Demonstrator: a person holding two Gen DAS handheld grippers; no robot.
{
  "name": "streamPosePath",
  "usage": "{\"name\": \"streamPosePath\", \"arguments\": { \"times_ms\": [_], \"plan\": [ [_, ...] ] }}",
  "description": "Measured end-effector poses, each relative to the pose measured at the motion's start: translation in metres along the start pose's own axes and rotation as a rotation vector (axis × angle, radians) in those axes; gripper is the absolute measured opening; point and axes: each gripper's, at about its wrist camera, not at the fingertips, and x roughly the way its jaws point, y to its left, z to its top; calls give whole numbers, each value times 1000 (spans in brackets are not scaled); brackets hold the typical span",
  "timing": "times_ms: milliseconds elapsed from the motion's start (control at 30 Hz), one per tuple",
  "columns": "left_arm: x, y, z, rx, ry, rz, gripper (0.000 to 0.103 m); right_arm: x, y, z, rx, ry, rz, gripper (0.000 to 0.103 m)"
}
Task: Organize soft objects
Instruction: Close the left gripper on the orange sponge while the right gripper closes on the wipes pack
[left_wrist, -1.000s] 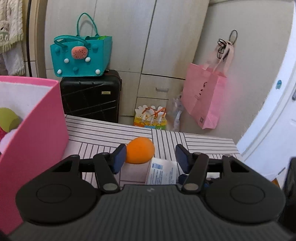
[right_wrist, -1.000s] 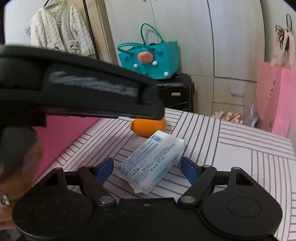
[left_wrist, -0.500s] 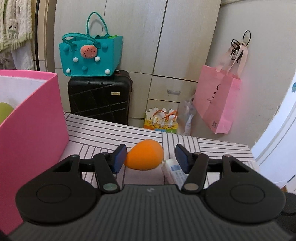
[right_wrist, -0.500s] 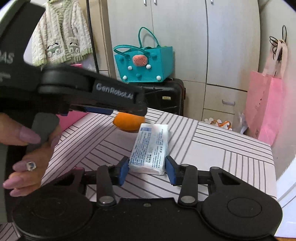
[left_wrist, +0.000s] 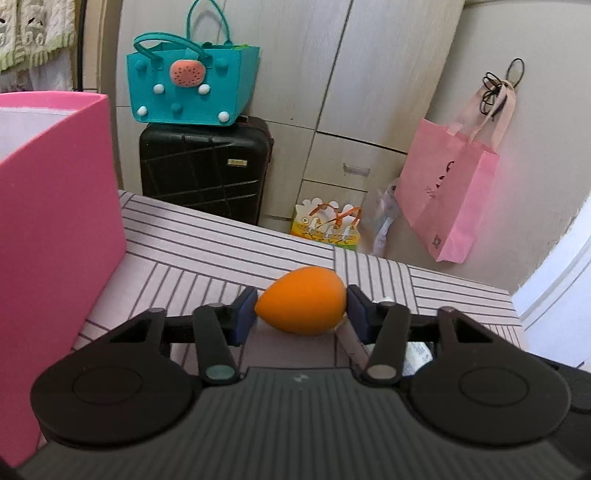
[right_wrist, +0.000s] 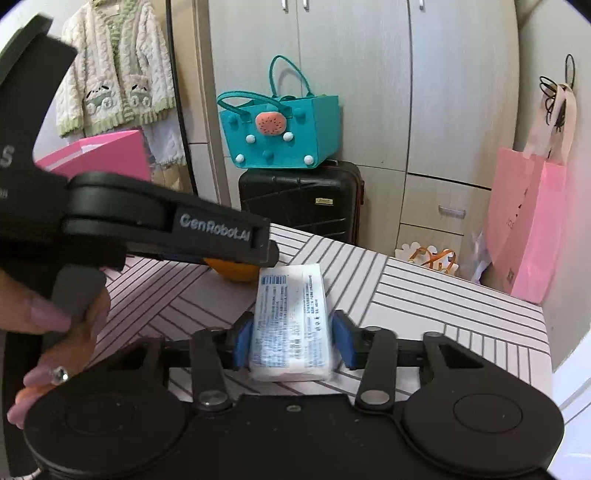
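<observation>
Left wrist view: the left gripper (left_wrist: 301, 308) has its blue fingers (left_wrist: 244, 314) on either side of an orange egg-shaped makeup sponge (left_wrist: 302, 301), one pad at its narrow end and the other against its rounded end. The fingers have just been closing and now pinch the sponge, which lies on the striped surface (left_wrist: 207, 251) directly between them. Just below the right-hand finger a white edge of the tissue pack (left_wrist: 352, 341) shows, touching the sponge's underside or nearly so; I cannot tell which. To the left of the fingers stands a pink box (left_wrist: 59, 221), close beside the gripper body. Beyond the fingertips, past the far edge of the surface, a black suitcase (left_wrist: 207, 177) carries a teal felt bag (left_wrist: 188, 85), and to the right of the fingers a pink paper bag (left_wrist: 447, 199) hangs on the wall.

Right wrist view: the right gripper (right_wrist: 293, 341) has its blue fingers (right_wrist: 242, 341) pressed on the two long sides of the tissue pack (right_wrist: 290, 321), a white plastic-wrapped packet with blue print. The fingers have just been closing and pinch it; its far end reaches out ahead of the fingertips over the surface (right_wrist: 424, 306). Ahead and left of the fingers the left gripper (right_wrist: 264, 247) crosses the view, held by a hand (right_wrist: 55, 343) with a ring, and the orange sponge (right_wrist: 234, 271) peeks out under its tip, just beside the pack's far corner. The pink box (right_wrist: 107, 155) stands farther left, behind that gripper.
</observation>
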Motion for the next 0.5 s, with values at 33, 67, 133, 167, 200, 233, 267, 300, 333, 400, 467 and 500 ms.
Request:
{"name": "streamPosePath", "arguments": {
  "times_ms": [33,67,133,167,200,233,267,300,333,400,467,500],
  "plan": [
    [0,0,0,-1,-2,-1,46,-1,-1,-1,3,-2,-8,45],
    [0,-1,0,-3,3,-6,44,-2,-2,-2,10,-1,-20,45],
    [-2,0,-1,-4,2,-10,43,-4,-4,-3,21,-2,-36,45],
    [-3,-1,0,4,5,-10,42,-6,-6,-4,28,0,-32,45],
    [-5,-2,0,10,8,-10,42,-7,-8,-4,36,1,-28,45],
    [-8,-2,-1,15,8,-13,42,-7,-9,-5,43,1,-26,45],
    [-12,-2,-1,19,7,-16,42,-8,-10,-5,49,-1,-27,45],
    [-16,-3,-2,25,6,-19,42,-8,-11,-6,52,-2,-29,45],
    [-20,-3,-3,32,6,-22,42,-9,-11,-6,53,-1,-31,45],
    [-29,-3,-6,43,19,-28,42,-11,-9,-7,56,3,-33,45],
    [-37,-1,-11,41,44,-54,42,-15,-5,-10,44,8,-34,45],
    [-42,0,-15,44,53,-63,42,-18,-1,-12,31,11,-43,45]
  ]
}}
